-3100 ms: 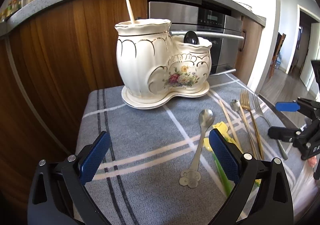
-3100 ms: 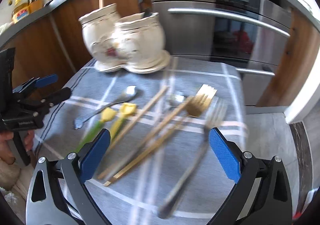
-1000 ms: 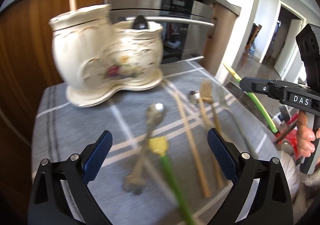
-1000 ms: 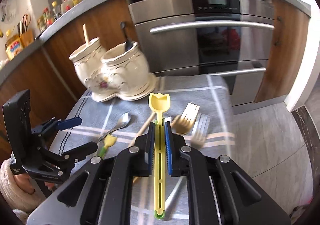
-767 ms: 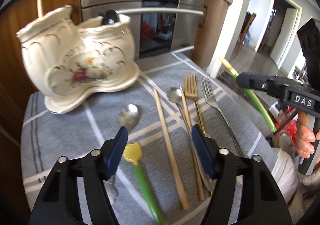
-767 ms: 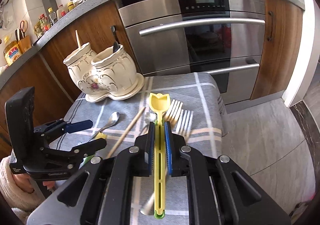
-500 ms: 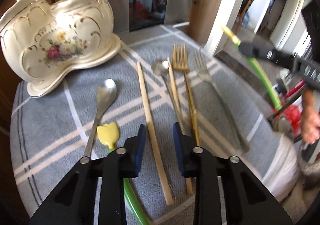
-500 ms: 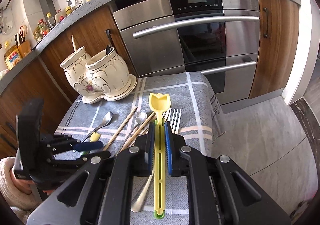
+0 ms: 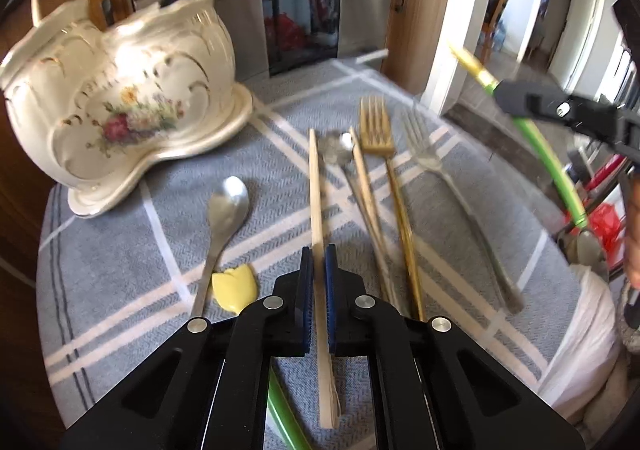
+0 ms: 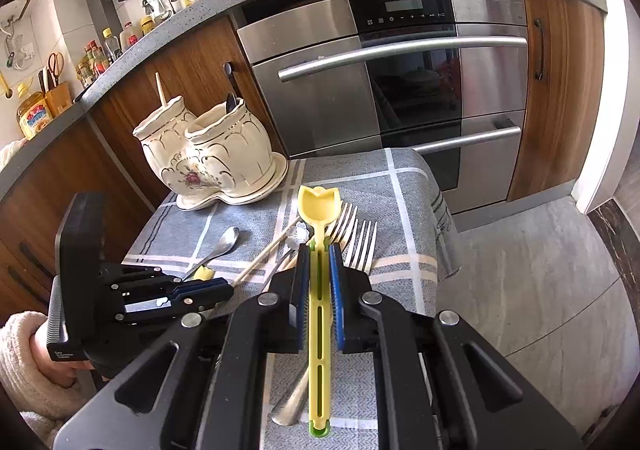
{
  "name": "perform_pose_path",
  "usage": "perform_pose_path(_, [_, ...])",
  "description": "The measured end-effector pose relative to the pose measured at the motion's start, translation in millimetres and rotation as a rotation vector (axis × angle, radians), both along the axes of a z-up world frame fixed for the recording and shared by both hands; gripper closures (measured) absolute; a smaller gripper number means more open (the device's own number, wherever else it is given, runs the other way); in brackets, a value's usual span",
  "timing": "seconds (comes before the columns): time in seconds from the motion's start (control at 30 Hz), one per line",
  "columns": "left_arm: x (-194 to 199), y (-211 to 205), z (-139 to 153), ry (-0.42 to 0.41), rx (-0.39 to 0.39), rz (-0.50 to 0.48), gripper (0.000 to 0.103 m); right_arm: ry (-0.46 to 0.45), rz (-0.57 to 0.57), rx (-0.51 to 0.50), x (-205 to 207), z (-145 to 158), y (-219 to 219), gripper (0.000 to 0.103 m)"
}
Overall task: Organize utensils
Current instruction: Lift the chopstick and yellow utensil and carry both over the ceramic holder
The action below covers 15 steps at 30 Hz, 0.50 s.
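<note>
A wooden chopstick is gripped near the lower middle of the left wrist view by the left gripper, whose jaws have just been closing and are now pressed on it; the stick lies on the grey checked cloth. A yellow tulip-tipped utensil with a green stem is clamped by the right gripper at the centre of the right wrist view, lifted above the cloth.

On the cloth, left of the held chopstick, one silver spoon and a second yellow tulip-tipped utensil are seen. To its right, a second chopstick, one small spoon, one gold fork and one silver fork are laid side by side.

At the upper left, a cream double holder with a flower print is set on the cloth; one stick and one dark handle are held in it.

No writing on the oven panel can be read; the small label on the left gripper's body is too blurred.
</note>
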<state>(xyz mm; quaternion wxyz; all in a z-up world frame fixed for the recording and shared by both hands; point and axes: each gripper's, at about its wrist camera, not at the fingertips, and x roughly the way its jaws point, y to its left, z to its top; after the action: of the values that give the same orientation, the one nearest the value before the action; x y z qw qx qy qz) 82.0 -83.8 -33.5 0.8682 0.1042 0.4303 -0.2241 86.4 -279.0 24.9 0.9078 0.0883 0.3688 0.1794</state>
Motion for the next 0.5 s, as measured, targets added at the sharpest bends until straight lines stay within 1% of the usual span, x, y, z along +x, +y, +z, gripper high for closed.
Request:
perform_pose_path(0.03, [-3, 4, 6, -0.027, -0.032, -0.003, 0.097, 0.0, 0.0, 0.001, 0, 0, 1, 0.093])
perform_pose_path(0.23, [-10, 22, 34, -0.094, -0.119, 0.013, 0.097, -0.001, 0.001, 0.007, 3, 1, 7, 0.093])
perform_pose_path(0.33, [-13, 36, 53, -0.132, -0.19, 0.033, 0.097, -0.012, 0.006, 0.018, 7, 5, 11, 0.093])
perform_pose_path(0.5, [-4, 65, 94, -0.208, -0.266, 0.086, 0.097, -0.021, 0.039, 0.037, 27, 15, 30, 0.093])
